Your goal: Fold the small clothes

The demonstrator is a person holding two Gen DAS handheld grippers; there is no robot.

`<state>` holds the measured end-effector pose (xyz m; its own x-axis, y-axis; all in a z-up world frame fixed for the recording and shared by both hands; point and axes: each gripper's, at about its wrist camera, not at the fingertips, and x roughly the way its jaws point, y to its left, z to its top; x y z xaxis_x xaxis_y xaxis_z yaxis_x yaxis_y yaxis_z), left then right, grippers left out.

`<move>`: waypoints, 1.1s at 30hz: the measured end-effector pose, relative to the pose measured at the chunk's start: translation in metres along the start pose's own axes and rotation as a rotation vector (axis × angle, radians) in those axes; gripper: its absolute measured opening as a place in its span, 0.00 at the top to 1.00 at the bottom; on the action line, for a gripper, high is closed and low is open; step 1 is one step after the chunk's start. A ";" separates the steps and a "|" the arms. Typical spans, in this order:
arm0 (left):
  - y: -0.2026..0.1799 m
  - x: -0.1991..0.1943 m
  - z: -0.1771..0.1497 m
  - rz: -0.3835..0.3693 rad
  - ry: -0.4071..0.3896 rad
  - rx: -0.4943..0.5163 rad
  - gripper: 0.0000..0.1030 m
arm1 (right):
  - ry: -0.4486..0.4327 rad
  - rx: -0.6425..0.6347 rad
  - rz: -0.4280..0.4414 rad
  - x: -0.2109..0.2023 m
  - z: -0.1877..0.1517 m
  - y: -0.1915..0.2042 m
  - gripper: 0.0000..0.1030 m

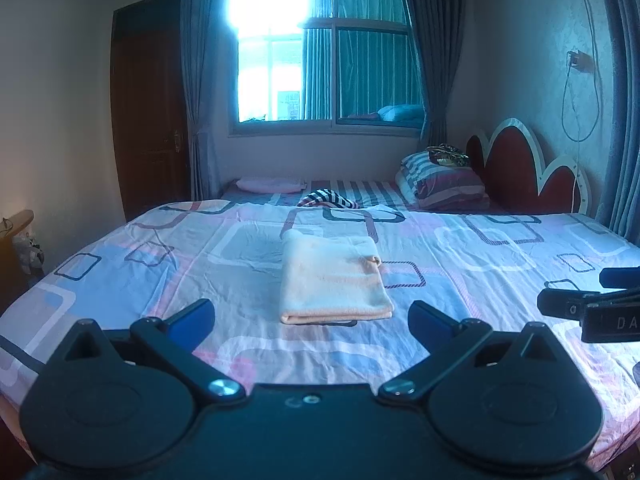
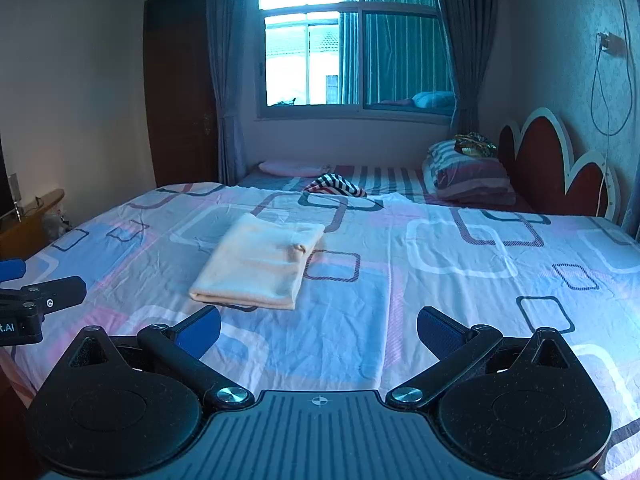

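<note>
Left wrist view shows the left gripper (image 1: 311,322) with its jaws spread wide and holding nothing, the cream garment (image 1: 334,282) lying just ahead of them and centred between the tips, on the patterned bed sheet (image 1: 500,248). It looks already folded into a neat, flat rectangle with a doubled near edge. From the right wrist view, the right gripper (image 2: 319,330) is likewise wide open and empty, the garment ahead and to the left of its jaws. A striped garment (image 2: 338,186) far beyond the jaws may be left to fold; I cannot tell.
</note>
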<state>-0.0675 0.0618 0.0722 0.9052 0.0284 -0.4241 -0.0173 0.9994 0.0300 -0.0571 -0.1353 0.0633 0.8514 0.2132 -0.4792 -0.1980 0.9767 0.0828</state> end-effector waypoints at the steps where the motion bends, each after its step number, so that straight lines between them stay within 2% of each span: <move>1: 0.000 -0.001 0.000 -0.001 -0.002 0.002 0.00 | -0.001 -0.002 -0.002 -0.001 0.000 0.000 0.00; 33: -0.005 0.001 0.002 -0.023 0.005 0.027 0.01 | -0.016 -0.020 -0.027 -0.009 0.003 -0.015 0.00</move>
<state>-0.0657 0.0571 0.0740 0.9030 0.0061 -0.4295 0.0145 0.9989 0.0446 -0.0604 -0.1521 0.0686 0.8642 0.1875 -0.4670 -0.1846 0.9814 0.0523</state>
